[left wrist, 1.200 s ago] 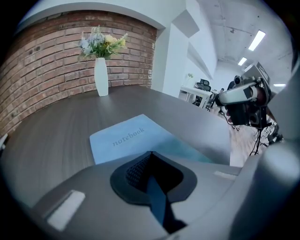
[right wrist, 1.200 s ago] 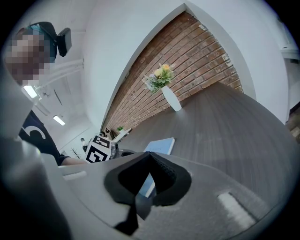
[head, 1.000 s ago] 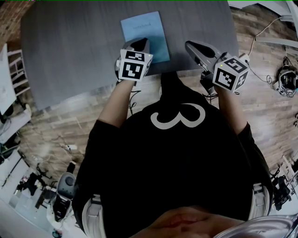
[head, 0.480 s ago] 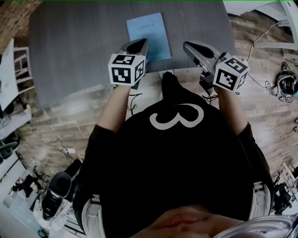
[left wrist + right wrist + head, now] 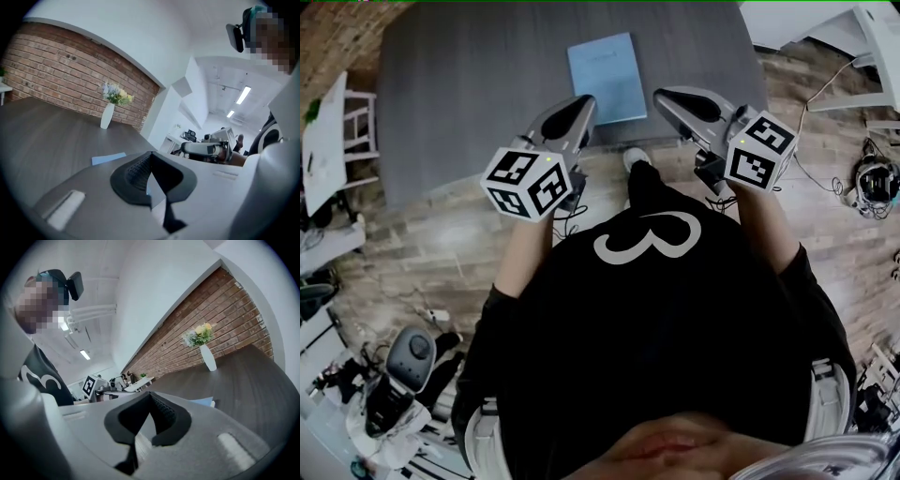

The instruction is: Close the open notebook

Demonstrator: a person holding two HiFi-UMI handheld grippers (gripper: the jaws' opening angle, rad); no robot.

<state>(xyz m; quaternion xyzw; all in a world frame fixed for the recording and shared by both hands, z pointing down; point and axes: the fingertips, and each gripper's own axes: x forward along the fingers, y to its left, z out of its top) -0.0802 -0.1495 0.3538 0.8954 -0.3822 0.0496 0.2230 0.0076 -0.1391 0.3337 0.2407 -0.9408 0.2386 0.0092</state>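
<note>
Closest to the camera, the person's black shirt with a white 3 [image 5: 652, 239] fills the lower part of the head view. Just beyond it, the left gripper [image 5: 581, 103] and right gripper [image 5: 664, 96] are held side by side over the near edge of the dark grey wooden table [image 5: 469, 94]. Both have their black jaws pressed together at the tips with nothing between them. Past the tips, the thin light-blue notebook [image 5: 607, 78] lies flat and shut on the table, gripped by neither. Farther off, a white vase of flowers [image 5: 107, 116] stands before a red brick wall [image 5: 56, 70].
</note>
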